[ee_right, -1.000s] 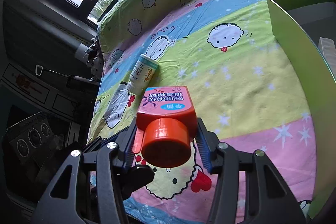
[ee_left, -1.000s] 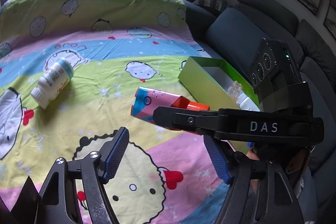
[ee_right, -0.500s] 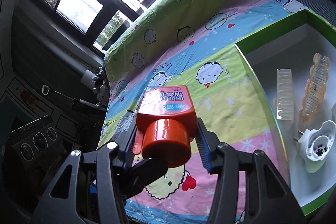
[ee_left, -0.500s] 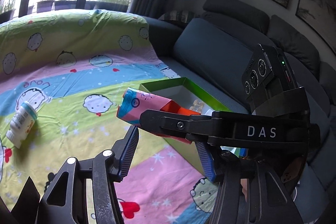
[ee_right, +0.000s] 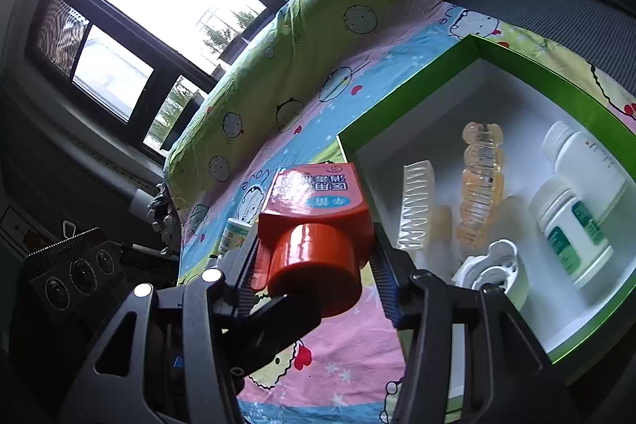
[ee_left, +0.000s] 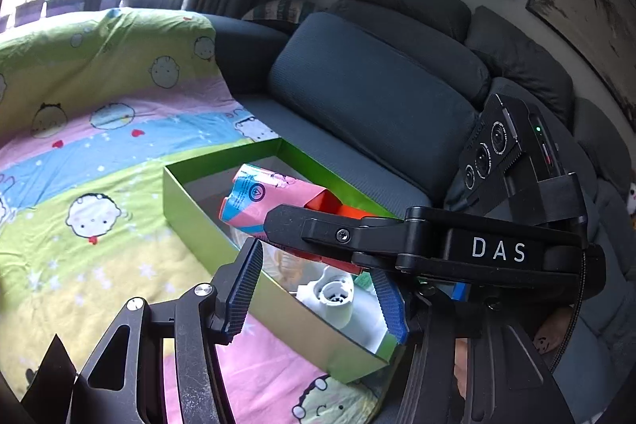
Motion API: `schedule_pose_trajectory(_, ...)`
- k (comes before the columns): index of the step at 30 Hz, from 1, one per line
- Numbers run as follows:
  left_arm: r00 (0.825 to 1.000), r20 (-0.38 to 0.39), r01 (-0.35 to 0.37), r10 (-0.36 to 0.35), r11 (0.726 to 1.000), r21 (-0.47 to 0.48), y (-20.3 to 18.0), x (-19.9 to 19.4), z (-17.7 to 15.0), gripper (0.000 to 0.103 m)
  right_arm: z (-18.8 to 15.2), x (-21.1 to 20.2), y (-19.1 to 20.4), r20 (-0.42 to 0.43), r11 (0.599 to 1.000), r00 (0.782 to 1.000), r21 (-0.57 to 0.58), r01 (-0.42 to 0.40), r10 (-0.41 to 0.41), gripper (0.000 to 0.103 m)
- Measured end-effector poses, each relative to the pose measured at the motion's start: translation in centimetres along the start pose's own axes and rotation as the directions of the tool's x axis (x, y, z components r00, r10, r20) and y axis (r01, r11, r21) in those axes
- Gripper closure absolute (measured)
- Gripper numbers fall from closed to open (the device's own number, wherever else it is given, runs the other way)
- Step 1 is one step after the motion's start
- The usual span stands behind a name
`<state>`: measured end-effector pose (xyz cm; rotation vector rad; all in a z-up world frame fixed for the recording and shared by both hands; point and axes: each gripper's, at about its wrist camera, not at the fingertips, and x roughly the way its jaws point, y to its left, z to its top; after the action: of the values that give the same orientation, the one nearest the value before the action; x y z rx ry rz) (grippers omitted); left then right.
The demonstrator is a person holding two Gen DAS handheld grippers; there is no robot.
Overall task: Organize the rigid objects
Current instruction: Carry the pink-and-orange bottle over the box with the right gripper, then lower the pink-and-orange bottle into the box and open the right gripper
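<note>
**Carrying the pack over the box**

Since a second ago, the green box (ee_right: 401, 98) is swinging in to my right. My right gripper (ee_right: 314, 257) is clamping the orange-capped pack (ee_right: 318, 201), long axis pointing away, probably above the near wall. My left gripper (ee_left: 318, 289) is hanging part-open, empty.

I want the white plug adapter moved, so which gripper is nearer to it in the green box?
Left. The left gripper hovers open just above the white plug adapter in the green box. The right gripper, clamping the orange-capped bottle, is beside the box.
</note>
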<state>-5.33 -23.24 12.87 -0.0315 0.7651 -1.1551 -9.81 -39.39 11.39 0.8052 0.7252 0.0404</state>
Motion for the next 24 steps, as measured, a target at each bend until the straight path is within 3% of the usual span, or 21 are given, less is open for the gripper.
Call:
schedule_pose_trajectory(12,0.994,-0.079,0.066,-0.069,0.997,-0.038,-0.6,3.5,0.1,0.048,0.6,-0.7,-3.1,0.000,0.993,0.997,0.090,0.074,-0.074,0.052)
schedule_pose_trajectory(24,0.986,-0.155,0.043,-0.058,0.994,-0.098,-0.7,5.3,-0.1,0.048,0.4,-0.3,-4.6,-0.034,0.979,0.988,0.136,0.154,-0.151,0.051)
